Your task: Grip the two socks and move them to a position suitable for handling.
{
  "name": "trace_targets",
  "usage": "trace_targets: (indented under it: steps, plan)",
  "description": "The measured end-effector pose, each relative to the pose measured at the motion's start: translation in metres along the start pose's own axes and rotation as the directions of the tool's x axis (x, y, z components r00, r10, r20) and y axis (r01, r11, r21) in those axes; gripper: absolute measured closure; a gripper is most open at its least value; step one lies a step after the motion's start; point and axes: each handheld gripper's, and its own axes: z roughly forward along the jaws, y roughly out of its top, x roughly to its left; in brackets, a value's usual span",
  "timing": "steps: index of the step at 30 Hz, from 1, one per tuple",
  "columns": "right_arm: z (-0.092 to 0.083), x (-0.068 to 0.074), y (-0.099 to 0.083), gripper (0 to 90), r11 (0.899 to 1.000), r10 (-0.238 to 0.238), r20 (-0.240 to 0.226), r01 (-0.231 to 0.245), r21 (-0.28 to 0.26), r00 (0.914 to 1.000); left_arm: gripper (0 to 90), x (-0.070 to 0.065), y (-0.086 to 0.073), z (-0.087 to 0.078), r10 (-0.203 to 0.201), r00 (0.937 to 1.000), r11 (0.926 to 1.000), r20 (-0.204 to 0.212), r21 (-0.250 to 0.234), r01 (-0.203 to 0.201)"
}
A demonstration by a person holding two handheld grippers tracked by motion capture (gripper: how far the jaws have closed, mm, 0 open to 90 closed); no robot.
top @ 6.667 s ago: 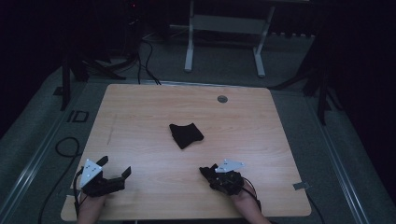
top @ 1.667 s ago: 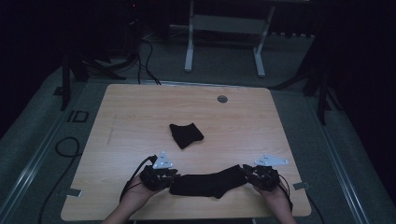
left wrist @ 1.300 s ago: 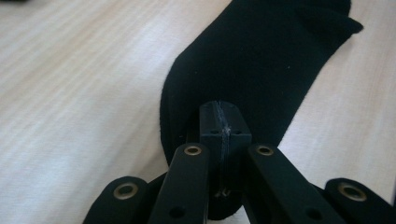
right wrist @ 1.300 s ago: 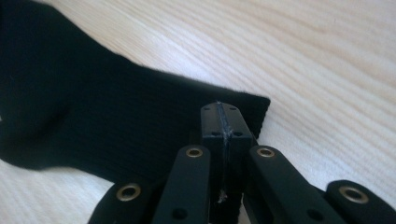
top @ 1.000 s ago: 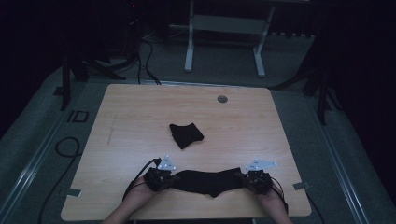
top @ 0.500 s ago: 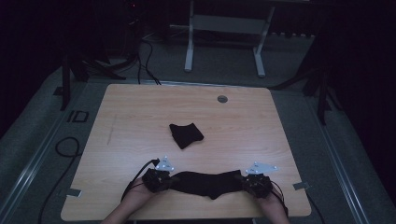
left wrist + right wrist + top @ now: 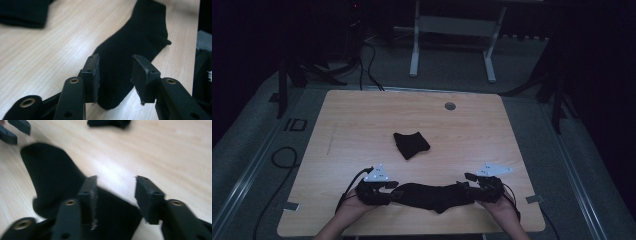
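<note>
So we've got a black sock point(image 7: 432, 196) laid out flat near the front edge of the wooden table point(image 7: 362, 120), stretched sideways between our two grippers. Left gripper point(image 7: 388, 190) sits at one end of it and its jaws stand apart with nothing pinched; in the left gripper view the sock point(image 7: 130, 50) just lies on the wood between and beyond them. Right gripper point(image 7: 468, 187) is at the other end, jaws also spread wide over the fabric point(image 7: 55, 177), not clamped on it. Farther back, mid-table, there's a folded sock point(image 7: 410, 144) already bundled up, well apart from ours. Our guess on progress: one sock looks done, this one is only spread and smoothed. Folding it over is what's left, and neither gripper has a grip for that yet.
</note>
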Motion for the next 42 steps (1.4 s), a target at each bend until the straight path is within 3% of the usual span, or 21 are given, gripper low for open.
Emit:
trace_targets:
  steps: [6,11,16,21,22,25,28,29,31,33,34,39,41,42]
  plan:
    - [0.010,-0.007,0.033,39.5,0.999,-0.040,-0.004,0.040,-0.021,0.9992,44.9,0.005,-0.011,-0.009,-0.010,0.9989,0.9999,-0.045,-0.011,0.010]
    - [0.033,-0.014,0.061,38.7,0.999,-0.047,-0.002,0.047,-0.014,0.9989,44.9,0.009,-0.018,-0.015,-0.048,0.9953,0.9989,-0.084,-0.009,0.047]
    - [0.061,-0.015,0.091,41.7,0.999,-0.050,-0.034,0.050,-0.012,0.9981,44.0,0.012,-0.022,-0.017,-0.075,0.9932,0.9971,-0.089,-0.021,0.074]
    - [0.088,-0.010,0.115,42.1,0.999,-0.051,-0.053,0.051,0.008,0.9973,43.0,0.012,-0.021,-0.016,-0.068,0.9931,0.9976,-0.096,-0.021,0.066]
    - [0.104,-0.004,0.126,42.1,0.998,-0.051,-0.081,0.052,0.021,0.9955,43.0,0.012,-0.021,-0.016,-0.068,0.9927,0.9976,-0.100,-0.019,0.066]
    - [0.126,0.006,0.137,41.9,0.998,-0.047,-0.099,0.051,0.039,0.9939,43.0,0.013,-0.022,-0.016,-0.074,0.9919,0.9971,-0.103,-0.023,0.072]
    - [0.133,0.009,0.141,41.2,0.998,-0.047,-0.106,0.052,0.046,0.9933,43.0,0.014,-0.022,-0.017,-0.080,0.9914,0.9966,-0.104,-0.029,0.077]
    - [0.158,0.018,0.147,38.7,0.995,-0.046,-0.120,0.056,0.078,0.9917,43.0,0.014,-0.022,-0.018,-0.078,0.9916,0.9967,-0.103,-0.031,0.075]
    - [0.173,0.021,0.149,37.8,0.993,-0.048,-0.102,0.058,0.106,0.9937,42.9,0.014,-0.023,-0.018,-0.080,0.9912,0.9965,-0.105,-0.033,0.076]
    - [0.173,0.021,0.149,37.8,0.993,-0.048,-0.102,0.058,0.106,0.9937,42.9,0.015,-0.023,-0.018,-0.081,0.9910,0.9964,-0.107,-0.032,0.078]
    - [0.193,0.018,0.149,36.7,0.990,-0.031,-0.080,0.042,0.136,0.9963,42.9,0.016,-0.024,-0.018,-0.087,0.9907,0.9959,-0.104,-0.032,0.085]
    - [0.211,0.013,0.144,37.0,0.981,-0.036,-0.047,0.044,0.191,0.9983,42.9,0.017,-0.024,-0.018,-0.091,0.9903,0.9957,-0.106,-0.030,0.088]
    - [0.218,0.012,0.139,40.9,0.975,-0.053,-0.046,0.062,0.216,0.9975,42.9,0.017,-0.024,-0.018,-0.092,0.9899,0.9955,-0.108,-0.032,0.089]
    - [0.218,0.013,0.138,49.5,0.976,-0.057,-0.041,0.065,0.210,0.9975,43.0,0.018,-0.023,-0.019,-0.092,0.9892,0.9955,-0.114,-0.033,0.089]
